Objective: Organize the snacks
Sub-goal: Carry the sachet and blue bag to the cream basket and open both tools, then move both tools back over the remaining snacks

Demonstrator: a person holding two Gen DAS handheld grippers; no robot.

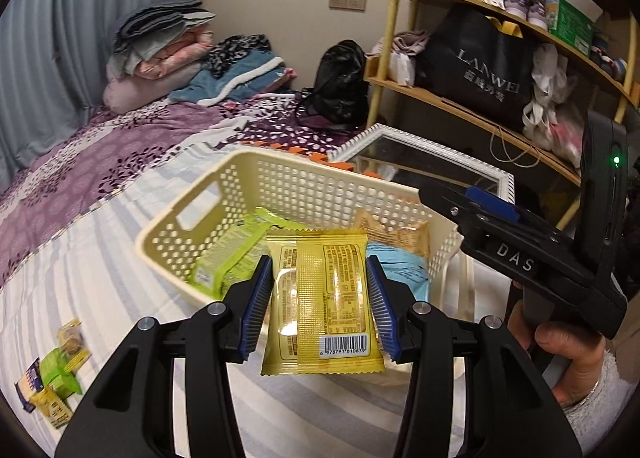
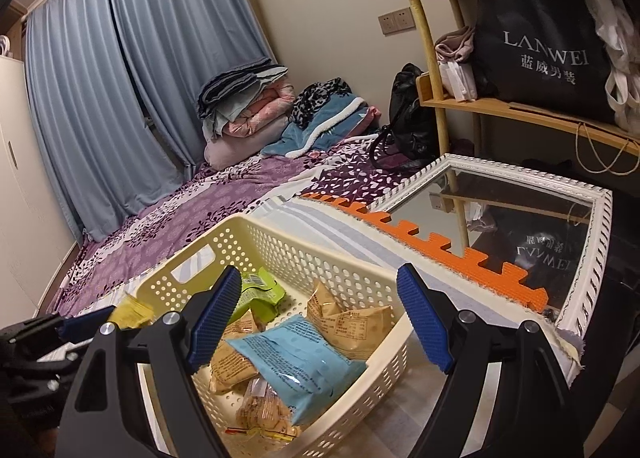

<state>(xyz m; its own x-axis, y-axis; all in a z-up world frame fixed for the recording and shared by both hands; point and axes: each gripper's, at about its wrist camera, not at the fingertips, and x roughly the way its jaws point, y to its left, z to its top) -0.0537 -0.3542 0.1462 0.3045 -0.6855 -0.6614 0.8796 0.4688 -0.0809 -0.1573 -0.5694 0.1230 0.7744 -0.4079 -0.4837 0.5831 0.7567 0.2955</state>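
Observation:
My left gripper (image 1: 318,260) is shut on a yellow snack packet (image 1: 324,298), held upright by its sides just in front of the cream perforated basket (image 1: 188,210). The basket holds a green packet (image 1: 224,258), a blue packet (image 2: 296,362) and tan packets (image 2: 348,322). My right gripper (image 2: 320,270) hangs open over the basket's near right part (image 2: 304,236) with nothing between its fingers. In the right wrist view, the left gripper (image 2: 80,326) and its yellow packet (image 2: 132,312) show at the basket's left side. A hand (image 1: 568,354) holds the right gripper (image 1: 472,198).
Several loose snack packets (image 1: 52,374) lie on the striped bedsheet at the near left. A white-framed mirror (image 2: 520,218) and an orange foam mat (image 2: 440,250) lie to the right of the basket. Wooden shelves (image 2: 500,106), a black bag (image 1: 340,86) and folded bedding (image 1: 160,54) stand farther back.

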